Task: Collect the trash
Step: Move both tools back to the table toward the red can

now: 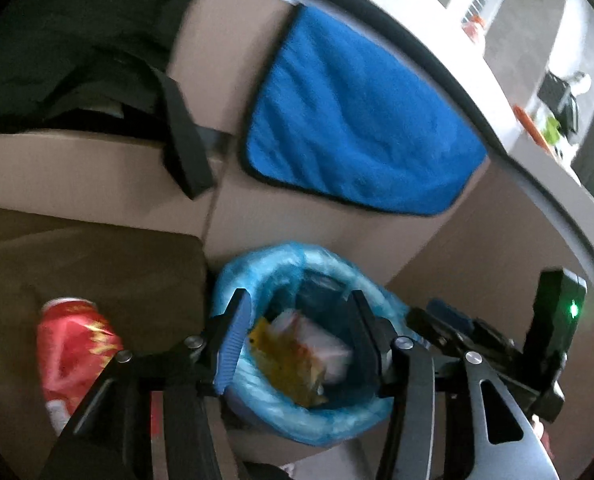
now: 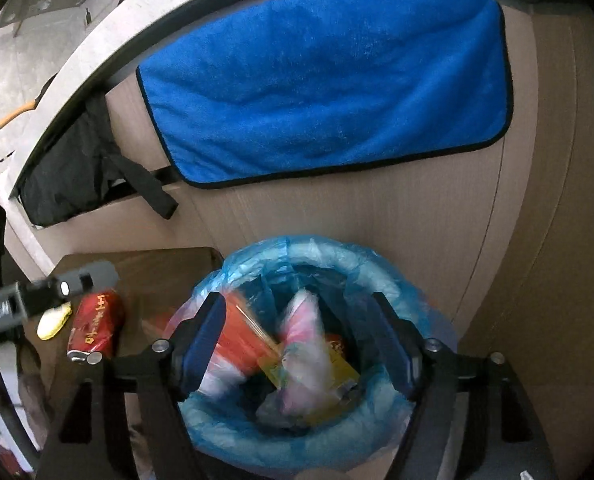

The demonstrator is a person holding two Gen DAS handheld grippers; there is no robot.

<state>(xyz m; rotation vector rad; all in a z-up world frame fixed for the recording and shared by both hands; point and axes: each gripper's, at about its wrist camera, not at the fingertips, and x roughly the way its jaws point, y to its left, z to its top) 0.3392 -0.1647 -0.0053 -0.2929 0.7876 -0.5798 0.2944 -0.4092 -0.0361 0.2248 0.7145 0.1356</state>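
My left claw and right claw both hang over the bin with the blue liner, jaws apart and gripping nothing. Wrappers lie loose inside the bin, blurred. A red can lies on the brown stool just beside the bin. A blue towel hangs on the cupboard behind.

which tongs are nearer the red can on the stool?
Left. The left tongs hang over the bin with the red can just beside their left finger. The right tongs sit over the bin's middle, farther off.
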